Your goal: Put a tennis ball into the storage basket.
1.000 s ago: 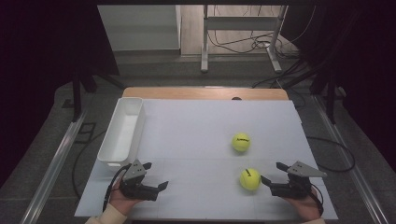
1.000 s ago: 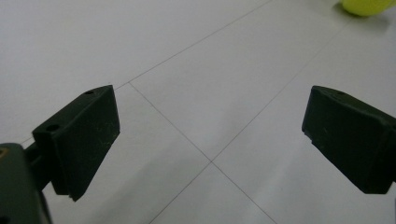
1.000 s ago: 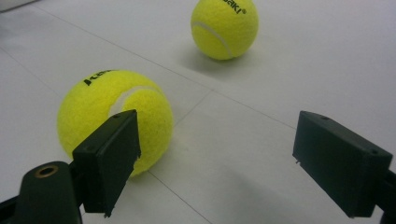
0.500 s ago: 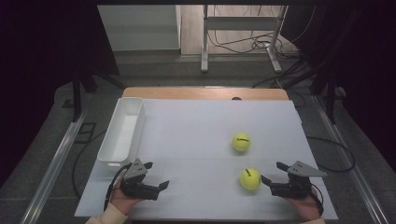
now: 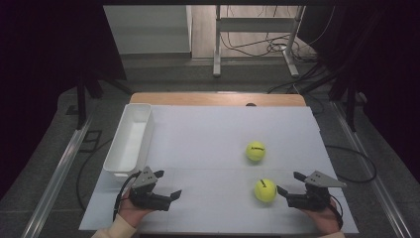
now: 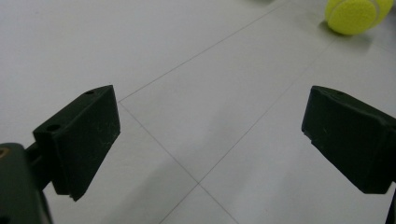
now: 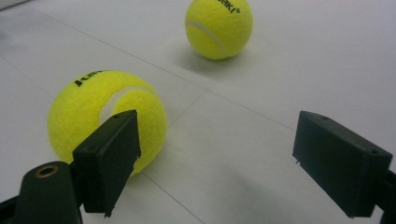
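Two yellow tennis balls sit on the white table point(image 5: 208, 144). The near ball point(image 5: 265, 190) is close to the front edge, just beside the right gripper point(image 5: 289, 184), w/ a small gap between them. The far ball point(image 5: 255, 151) is a bit further back, apart from the near one.

Balls are round, so no long side. In the right gripper view the near ball point(image 7: 106, 119) has its black letters up top, facing up & a bit to the left, w/ a white curvy line under them. The far ball point(image 7: 219, 27) has its black letters at the top too.

Right gripper: jaws spread wide, holding nothing. In its own view the left jaw is in front of the near ball, hiding part of it; can't tell if it touches. The gap between the jaws points at bare table, next to the ball, not at it.

Left gripper point(image 5: 168, 184): jaws spread wide too, nothing between them but bare table. It's at the front left, well apart from both balls. In its view one ball point(image 6: 357, 15) peeks in at the top right corner.

A long white bin point(image 5: 120, 148) lies at the table's left side, running front to back, just behind the left gripper. Nothing sits between the right gripper & the near ball.
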A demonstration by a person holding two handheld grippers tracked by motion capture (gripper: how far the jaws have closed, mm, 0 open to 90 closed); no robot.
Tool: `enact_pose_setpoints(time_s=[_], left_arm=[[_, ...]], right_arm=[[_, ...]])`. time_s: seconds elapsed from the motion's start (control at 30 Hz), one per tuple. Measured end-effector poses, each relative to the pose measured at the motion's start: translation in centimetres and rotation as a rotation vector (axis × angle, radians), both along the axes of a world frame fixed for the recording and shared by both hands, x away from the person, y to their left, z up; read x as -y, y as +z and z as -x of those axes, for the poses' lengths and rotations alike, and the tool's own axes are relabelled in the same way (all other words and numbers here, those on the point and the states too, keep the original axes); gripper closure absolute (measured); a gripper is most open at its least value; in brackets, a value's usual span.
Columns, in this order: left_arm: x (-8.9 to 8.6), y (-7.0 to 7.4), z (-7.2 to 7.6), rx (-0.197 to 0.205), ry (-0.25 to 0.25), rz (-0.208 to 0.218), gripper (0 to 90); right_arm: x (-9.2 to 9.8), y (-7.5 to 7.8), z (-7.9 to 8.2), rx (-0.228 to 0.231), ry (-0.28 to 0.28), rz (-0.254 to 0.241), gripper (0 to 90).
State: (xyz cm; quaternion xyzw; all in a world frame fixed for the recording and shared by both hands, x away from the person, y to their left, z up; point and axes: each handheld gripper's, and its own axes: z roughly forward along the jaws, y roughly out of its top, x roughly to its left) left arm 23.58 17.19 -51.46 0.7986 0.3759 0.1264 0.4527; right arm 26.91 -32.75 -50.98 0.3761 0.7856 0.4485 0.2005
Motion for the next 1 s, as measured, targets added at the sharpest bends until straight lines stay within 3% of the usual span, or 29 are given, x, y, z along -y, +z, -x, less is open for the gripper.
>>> enact_pose_setpoints(time_s=[0.1, 0.5, 1.0], left_arm=[[0.3, 0.1, 0.0, 0.009, -0.004, -0.011, 5.0], [1.1, 0.5, -0.3, 0.002, -0.028, 0.010, 5.1], [3.4, 0.9, -0.7, 0.004, -0.089, 0.006, 5.1]], right_arm=[[0.1, 0.0, 0.0, 0.000, -0.005, -0.002, 15.5], [0.0, 0.0, -0.1, -0.001, -0.006, 0.003, 15.5], [0.0, -0.1, -0.1, -0.002, -0.008, 0.011, 15.6]])
